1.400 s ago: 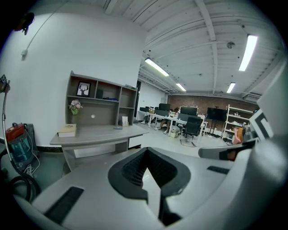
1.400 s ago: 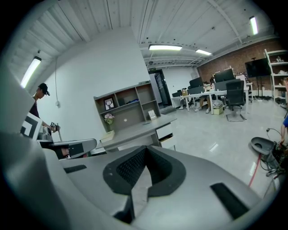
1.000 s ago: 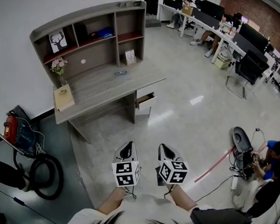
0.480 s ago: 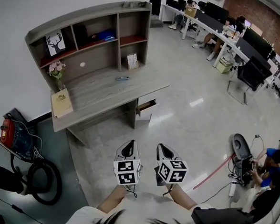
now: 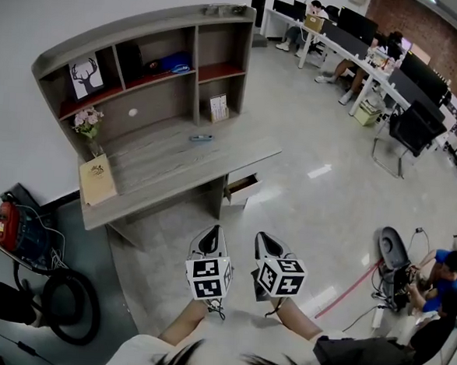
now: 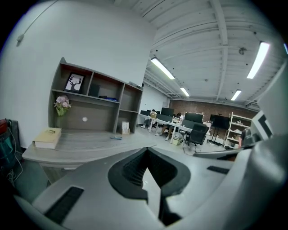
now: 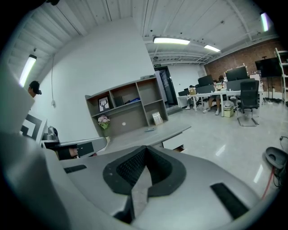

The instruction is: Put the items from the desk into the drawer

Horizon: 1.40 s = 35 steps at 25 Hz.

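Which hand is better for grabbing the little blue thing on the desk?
Probably left. The blue thing lies on the side of the left gripper, farther from the right gripper. Both are shut, empty and far from the desk.

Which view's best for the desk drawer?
Head view: the drawer sits ajar under the desk, seen from above. Right gripper view catches only a sliver below the desk; left gripper view doesn't show it.

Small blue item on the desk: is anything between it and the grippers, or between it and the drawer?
Nothing visible. Bare floor separates the shut, empty left gripper and right gripper from the grey wooden desk. The small blue item lies apart from other things; the white-fronted drawer below is partly open.
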Each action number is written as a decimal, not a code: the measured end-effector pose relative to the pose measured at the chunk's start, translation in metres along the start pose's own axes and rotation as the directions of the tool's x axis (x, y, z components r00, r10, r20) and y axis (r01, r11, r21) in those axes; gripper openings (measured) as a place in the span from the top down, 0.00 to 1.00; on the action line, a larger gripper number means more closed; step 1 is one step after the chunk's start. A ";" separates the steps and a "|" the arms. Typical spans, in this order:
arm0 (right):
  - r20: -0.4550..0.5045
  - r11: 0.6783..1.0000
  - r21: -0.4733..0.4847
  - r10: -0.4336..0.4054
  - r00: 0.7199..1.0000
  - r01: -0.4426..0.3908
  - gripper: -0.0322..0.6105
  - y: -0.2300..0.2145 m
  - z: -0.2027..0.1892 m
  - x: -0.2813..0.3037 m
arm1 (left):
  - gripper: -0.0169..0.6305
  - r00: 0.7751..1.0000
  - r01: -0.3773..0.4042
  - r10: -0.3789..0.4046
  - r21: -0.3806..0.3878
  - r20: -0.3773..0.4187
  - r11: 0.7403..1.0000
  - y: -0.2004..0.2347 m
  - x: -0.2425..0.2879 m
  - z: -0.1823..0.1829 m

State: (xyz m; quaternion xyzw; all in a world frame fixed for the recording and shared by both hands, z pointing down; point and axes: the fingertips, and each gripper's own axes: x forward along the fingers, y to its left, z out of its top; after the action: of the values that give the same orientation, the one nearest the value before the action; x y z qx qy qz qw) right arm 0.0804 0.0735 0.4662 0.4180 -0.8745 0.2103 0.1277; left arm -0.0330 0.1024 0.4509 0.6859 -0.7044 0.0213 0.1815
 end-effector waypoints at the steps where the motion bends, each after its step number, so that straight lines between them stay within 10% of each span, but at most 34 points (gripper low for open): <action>1: -0.002 1.000 0.000 0.000 1.000 0.000 0.95 -0.001 0.002 0.005 | 0.98 1.000 -0.002 0.002 0.000 0.001 1.000 0.003 0.005 0.002; 19: -0.042 0.998 0.052 -0.028 0.999 0.030 0.95 -0.037 0.014 0.070 | 0.98 0.998 -0.004 0.005 0.018 -0.070 1.000 0.020 0.070 -0.003; 35: -0.097 0.982 -0.041 0.180 0.979 -0.184 0.95 -0.095 0.095 0.172 | 0.98 0.982 -0.178 0.176 -0.026 -0.062 0.984 -0.003 0.170 0.030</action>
State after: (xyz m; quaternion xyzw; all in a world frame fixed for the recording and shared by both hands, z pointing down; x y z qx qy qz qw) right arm 0.0441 -0.1415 0.4762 0.3227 -0.9071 0.2187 0.1590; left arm -0.0361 -0.0694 0.4713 0.6165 -0.7572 0.0469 0.2105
